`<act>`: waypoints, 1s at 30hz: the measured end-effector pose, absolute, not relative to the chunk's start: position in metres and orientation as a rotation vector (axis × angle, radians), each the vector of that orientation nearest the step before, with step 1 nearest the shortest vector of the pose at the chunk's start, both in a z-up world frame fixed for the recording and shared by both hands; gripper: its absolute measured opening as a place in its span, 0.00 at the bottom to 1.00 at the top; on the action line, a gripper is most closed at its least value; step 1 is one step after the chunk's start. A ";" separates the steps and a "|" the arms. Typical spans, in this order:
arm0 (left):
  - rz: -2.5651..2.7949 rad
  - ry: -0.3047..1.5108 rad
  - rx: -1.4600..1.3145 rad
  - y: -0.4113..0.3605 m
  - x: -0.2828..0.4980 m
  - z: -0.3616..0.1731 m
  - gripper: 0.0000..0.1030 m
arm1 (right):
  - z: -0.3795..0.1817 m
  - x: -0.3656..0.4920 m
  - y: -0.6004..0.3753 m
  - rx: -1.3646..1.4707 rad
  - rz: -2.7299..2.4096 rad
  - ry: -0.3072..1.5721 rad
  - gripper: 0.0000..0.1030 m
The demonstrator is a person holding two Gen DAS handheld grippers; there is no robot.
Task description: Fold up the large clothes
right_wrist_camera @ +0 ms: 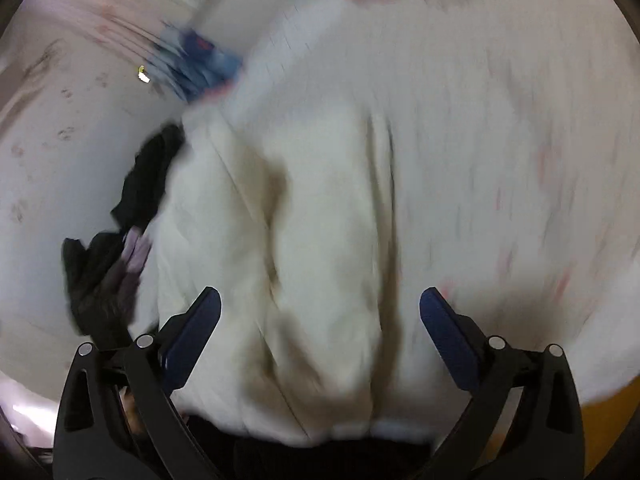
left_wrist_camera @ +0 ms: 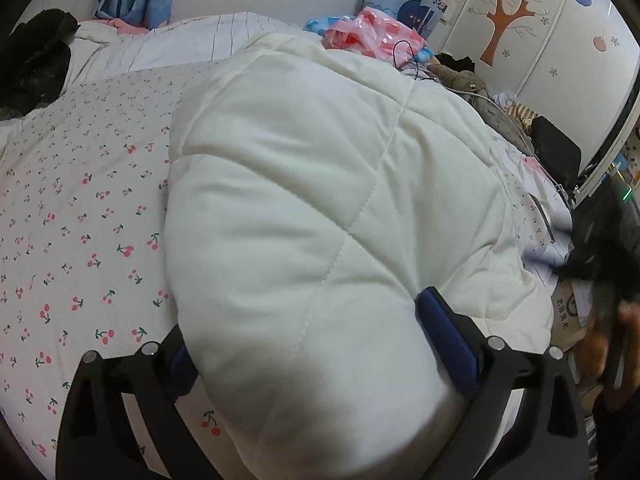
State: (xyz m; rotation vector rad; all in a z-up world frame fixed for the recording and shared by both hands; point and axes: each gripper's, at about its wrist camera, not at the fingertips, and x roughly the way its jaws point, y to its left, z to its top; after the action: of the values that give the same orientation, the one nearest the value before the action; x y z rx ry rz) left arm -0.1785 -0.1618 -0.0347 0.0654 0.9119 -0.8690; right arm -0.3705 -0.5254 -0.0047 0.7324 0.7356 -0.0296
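1. Left wrist view: the cream quilted garment [left_wrist_camera: 320,208] is lying bunched on the cherry-print bedsheet [left_wrist_camera: 80,220], its long axis running away toward the wardrobe [left_wrist_camera: 540,28].
2. The left gripper [left_wrist_camera: 308,344] is straddling the garment's near end, fingers spread wide around the thick fold.
3. A pink bag [left_wrist_camera: 372,32] and dark clothing [left_wrist_camera: 36,64] are sitting beyond the garment.
4. Right wrist view is blurring heavily; the right gripper [right_wrist_camera: 320,312] is hanging above the garment, fingers apart, gripping nothing.

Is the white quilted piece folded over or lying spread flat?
Folded over. In the left wrist view the white quilted piece bulges in a thick rounded roll on the cherry-print sheet, between the left gripper's fingers.
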 end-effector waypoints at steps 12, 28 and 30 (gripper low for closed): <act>-0.919 0.844 0.202 -0.180 -0.174 -0.033 0.95 | -0.071 -0.224 -0.472 0.815 -0.067 0.634 0.93; -0.763 0.910 0.136 -0.151 -0.194 -0.024 0.95 | -0.071 -0.294 -0.440 0.663 -0.165 0.823 0.93; -0.712 0.901 0.155 -0.151 -0.199 -0.017 0.95 | -0.046 -0.305 -0.437 0.608 -0.197 0.821 0.93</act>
State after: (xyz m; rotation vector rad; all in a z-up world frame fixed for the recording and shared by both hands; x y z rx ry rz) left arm -0.1993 -0.1508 -0.0171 0.1551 0.9007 -0.7120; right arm -0.3047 -0.4366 -0.0461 0.6083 0.8209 -0.1968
